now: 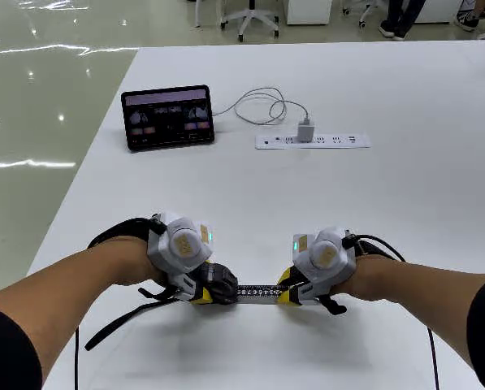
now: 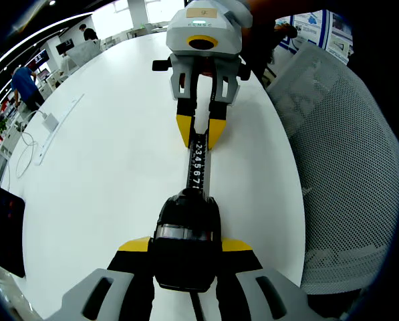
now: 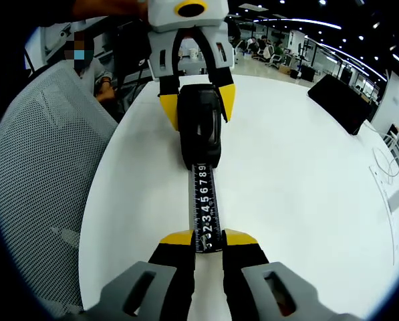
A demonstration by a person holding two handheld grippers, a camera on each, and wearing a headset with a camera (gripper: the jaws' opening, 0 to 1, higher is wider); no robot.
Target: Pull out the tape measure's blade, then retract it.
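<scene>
Pulling out looks barely begun: left tool (image 2: 186,246) clamped on the tape measure case (image 3: 199,124), right tool (image 3: 206,239) pinching the blade (image 3: 204,197) tip, which next needs drawing farther away.

The tape measure case (image 1: 222,283) is partly hidden by the left gripper (image 1: 200,296). The end of the blade (image 3: 204,197) is covered by the jaw tips of the right gripper (image 3: 206,239). What is displayed on the tablet (image 1: 168,117) cannot be read.

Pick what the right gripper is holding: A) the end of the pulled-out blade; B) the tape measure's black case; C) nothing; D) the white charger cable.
A: the right gripper view shows the right gripper closed on the end of the blade, while the left gripper holds the black case.
</scene>
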